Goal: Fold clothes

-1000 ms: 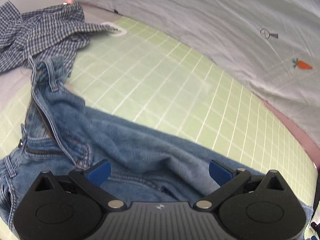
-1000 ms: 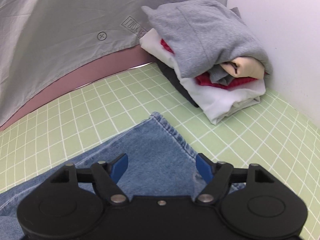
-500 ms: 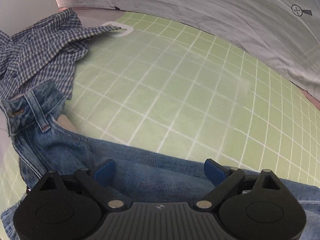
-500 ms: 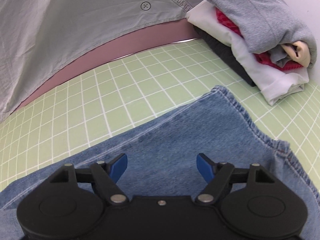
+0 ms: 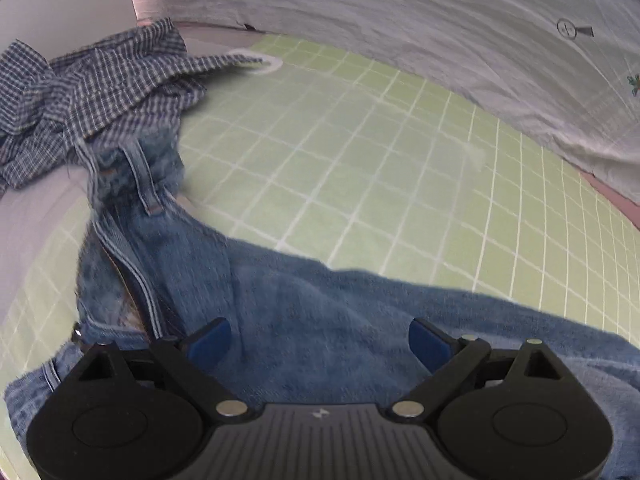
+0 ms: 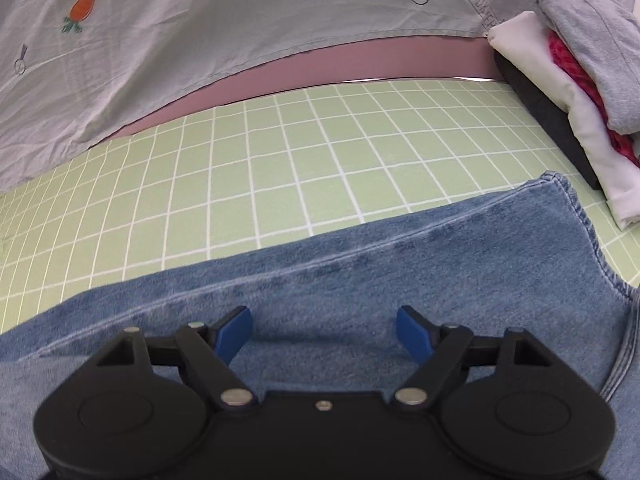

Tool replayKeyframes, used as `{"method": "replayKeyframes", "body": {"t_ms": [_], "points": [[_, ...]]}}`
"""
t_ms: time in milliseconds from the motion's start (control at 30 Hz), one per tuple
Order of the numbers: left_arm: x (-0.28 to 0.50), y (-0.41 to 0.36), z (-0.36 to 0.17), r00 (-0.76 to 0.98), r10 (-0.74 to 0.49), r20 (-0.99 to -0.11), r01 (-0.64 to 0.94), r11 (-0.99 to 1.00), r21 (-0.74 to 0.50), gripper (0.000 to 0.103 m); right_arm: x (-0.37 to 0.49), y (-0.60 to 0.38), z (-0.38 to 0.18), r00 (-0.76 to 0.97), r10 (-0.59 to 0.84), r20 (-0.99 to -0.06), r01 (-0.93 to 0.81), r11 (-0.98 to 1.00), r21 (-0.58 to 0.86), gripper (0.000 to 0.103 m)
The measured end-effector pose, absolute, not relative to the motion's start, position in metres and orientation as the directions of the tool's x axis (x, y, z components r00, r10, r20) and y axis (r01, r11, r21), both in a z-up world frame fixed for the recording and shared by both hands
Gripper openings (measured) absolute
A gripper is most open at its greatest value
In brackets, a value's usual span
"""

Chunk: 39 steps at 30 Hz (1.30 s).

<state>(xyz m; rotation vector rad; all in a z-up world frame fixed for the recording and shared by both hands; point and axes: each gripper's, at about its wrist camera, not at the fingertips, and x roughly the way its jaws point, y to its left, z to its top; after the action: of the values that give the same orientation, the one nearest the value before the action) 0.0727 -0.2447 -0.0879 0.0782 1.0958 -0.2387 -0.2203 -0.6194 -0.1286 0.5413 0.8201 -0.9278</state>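
Blue jeans (image 5: pixel 312 312) lie on a green grid mat (image 5: pixel 360 152). In the left wrist view the waistband and open zip fly sit at the left, and my left gripper (image 5: pixel 320 340) is open above the thigh area, holding nothing. In the right wrist view a flat jeans leg (image 6: pixel 400 264) with its hem at the right lies under my right gripper (image 6: pixel 324 332), which is open and empty just above the denim.
A crumpled blue checked shirt (image 5: pixel 92 92) lies at the mat's far left, touching the waistband. A stack of folded clothes (image 6: pixel 580 72) stands at the far right. A grey carrot-print sheet (image 6: pixel 200 28) hangs behind the mat.
Both grippers have shifted over the jeans. The left view now shows more of the waistband and fly. The right gripper has moved left, away from the folded stack. Both stay open.
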Motion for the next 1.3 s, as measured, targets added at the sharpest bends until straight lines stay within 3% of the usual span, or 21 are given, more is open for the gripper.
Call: {"method": "replayKeyframes", "body": {"t_ms": [267, 400, 533, 733, 967, 1033, 1067, 1133, 1167, 1200, 1300], "points": [[0.145, -0.203, -0.037, 0.551, -0.1, -0.828, 0.156, 0.988, -0.015, 0.095, -0.222, -0.594, -0.117, 0.34, -0.47, -0.814, 0.854, 0.517, 0.058, 0.081], [0.181, -0.173, -0.052, 0.504, -0.069, -0.861, 0.122, 0.992, -0.007, 0.095, -0.208, -0.59, -0.112, 0.352, -0.466, -0.812, 0.869, 0.485, 0.099, 0.082], [0.208, -0.147, -0.079, 0.379, -0.115, -0.918, 0.084, 0.992, -0.089, 0.094, -0.174, -0.583, -0.113, 0.362, -0.444, -0.819, 0.873, 0.469, 0.132, 0.081], [0.218, -0.135, -0.093, 0.335, -0.211, -0.918, 0.154, 0.974, -0.168, 0.076, -0.125, -0.57, -0.119, 0.393, -0.387, -0.834, 0.889, 0.39, 0.239, 0.077], [0.223, -0.14, -0.1, 0.342, -0.232, -0.911, 0.215, 0.963, -0.165, 0.075, -0.079, -0.55, -0.131, 0.25, -0.412, -0.876, 0.922, 0.376, 0.087, 0.082], [0.222, -0.141, -0.102, 0.352, -0.217, -0.91, 0.217, 0.965, -0.146, 0.071, -0.074, -0.546, -0.13, 0.241, -0.432, -0.869, 0.914, 0.402, 0.053, 0.069], [0.221, -0.141, -0.103, 0.358, -0.208, -0.91, 0.216, 0.967, -0.135, 0.063, -0.072, -0.545, -0.129, 0.234, -0.446, -0.864, 0.909, 0.416, 0.032, 0.057], [0.219, -0.143, -0.103, 0.369, -0.198, -0.908, 0.228, 0.966, -0.118, 0.052, -0.072, -0.545, -0.126, 0.227, -0.47, -0.853, 0.898, 0.441, -0.004, 0.027], [0.217, -0.145, -0.102, 0.377, -0.202, -0.904, 0.244, 0.963, -0.113, 0.041, -0.074, -0.546, -0.125, 0.227, -0.48, -0.848, 0.891, 0.453, -0.018, 0.01], [0.215, -0.147, -0.101, 0.387, -0.206, -0.899, 0.259, 0.96, -0.109, 0.028, -0.079, -0.548, -0.124, 0.252, -0.468, -0.847, 0.886, 0.464, 0.007, 0.009], [0.203, -0.151, -0.091, 0.435, -0.22, -0.873, 0.292, 0.952, -0.094, 0.02, -0.099, -0.555, -0.118, 0.33, -0.442, -0.834, 0.881, 0.462, 0.104, 0.003]]}}
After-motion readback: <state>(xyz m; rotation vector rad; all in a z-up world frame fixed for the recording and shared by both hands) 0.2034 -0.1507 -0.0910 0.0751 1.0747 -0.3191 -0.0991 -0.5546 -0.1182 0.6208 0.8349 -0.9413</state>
